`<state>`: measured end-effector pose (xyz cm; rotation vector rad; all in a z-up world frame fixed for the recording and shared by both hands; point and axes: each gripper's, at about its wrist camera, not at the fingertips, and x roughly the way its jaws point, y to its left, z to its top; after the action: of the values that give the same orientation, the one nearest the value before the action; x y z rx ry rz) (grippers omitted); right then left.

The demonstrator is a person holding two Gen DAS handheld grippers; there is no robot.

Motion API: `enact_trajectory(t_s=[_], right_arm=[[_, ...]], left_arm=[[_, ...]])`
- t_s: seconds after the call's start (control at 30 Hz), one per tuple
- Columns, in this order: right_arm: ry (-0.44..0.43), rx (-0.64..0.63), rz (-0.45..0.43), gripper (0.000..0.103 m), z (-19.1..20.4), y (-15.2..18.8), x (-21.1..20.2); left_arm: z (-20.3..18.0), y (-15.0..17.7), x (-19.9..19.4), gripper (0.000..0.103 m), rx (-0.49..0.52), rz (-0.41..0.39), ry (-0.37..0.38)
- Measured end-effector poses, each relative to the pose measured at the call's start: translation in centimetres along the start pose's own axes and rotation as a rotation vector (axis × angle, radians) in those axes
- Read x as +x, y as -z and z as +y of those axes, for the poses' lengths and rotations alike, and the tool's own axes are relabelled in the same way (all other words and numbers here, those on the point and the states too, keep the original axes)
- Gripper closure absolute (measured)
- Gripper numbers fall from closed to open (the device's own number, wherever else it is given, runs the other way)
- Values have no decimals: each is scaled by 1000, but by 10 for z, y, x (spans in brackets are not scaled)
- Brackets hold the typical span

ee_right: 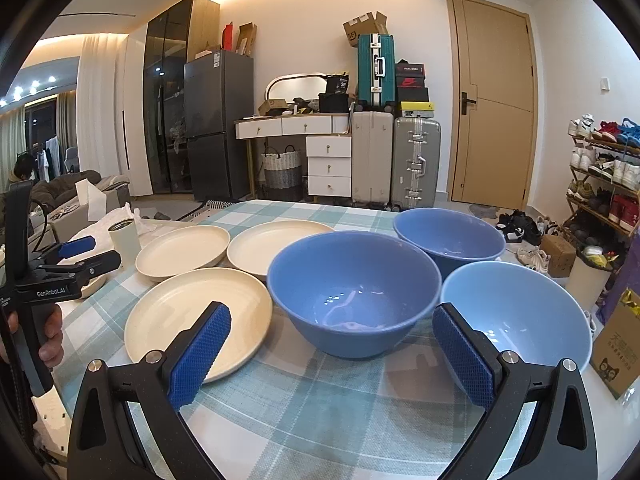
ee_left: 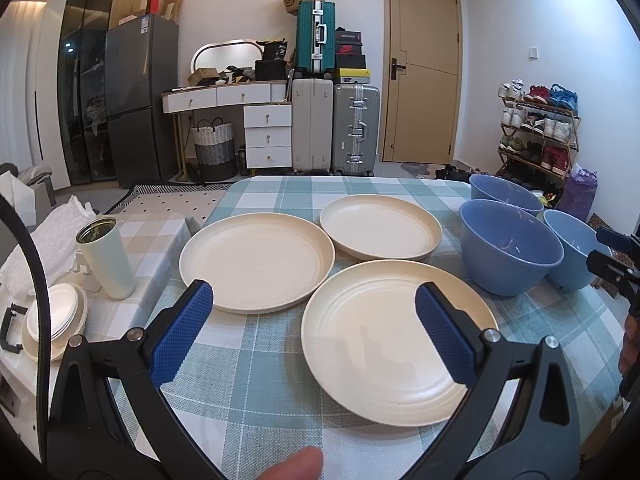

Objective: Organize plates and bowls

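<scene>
Left gripper (ee_left: 314, 292): blue ribbed pads wide apart, clamping nothing, hovering low over the green-and-white checked tablecloth (ee_left: 248, 392). Just ahead, toward 1 o'clock: nearest round cream plate with a ringed rim (ee_left: 400, 344), lying flat, its left part between the pads. Further out, at 11 o'clock, a second round cream plate (ee_left: 256, 260); at 12 o'clock, a third round cream plate (ee_left: 380, 226). All three close together; touching or only near, cannot tell.

Right gripper (ee_right: 332, 310): pads equally far apart, also empty. Straight ahead at 12 o'clock, just beyond the pads: deep dark-blue glossy bowl (ee_right: 352, 292), upright. Behind it at 1 o'clock, a second dark-blue bowl (ee_right: 448, 236); at 3 o'clock, beside the right pad, a lighter blue bowl (ee_right: 520, 312).

About handling, as a judgement only. Plates: probably light, stiff, matte, not very slippery, with a low raised rim. Best to pinch at the near rim, at 6 o'clock, one pad above and one below, tilting a little to get under the edge. Bowls: shiny, so likely slippery; material not clear, possibly heavier and breakable. Best to take the wall at the near rim, one pad inside and one outside, then to nest gently, without dropping.
</scene>
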<state>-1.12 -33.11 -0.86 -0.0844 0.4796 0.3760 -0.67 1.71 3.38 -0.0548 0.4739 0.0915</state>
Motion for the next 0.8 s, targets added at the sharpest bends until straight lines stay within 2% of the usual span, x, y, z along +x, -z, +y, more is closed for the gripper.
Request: enact_trajectory(t_s=[0.63,0.8], right_arm=[[-61,-40,71,0,46,-46,48],[-86,-49,104,0,60,-57,67]], left_arm=[[31,-20,11,2,-84,48,-67],[40,-24,23,2,-92,87,-92]])
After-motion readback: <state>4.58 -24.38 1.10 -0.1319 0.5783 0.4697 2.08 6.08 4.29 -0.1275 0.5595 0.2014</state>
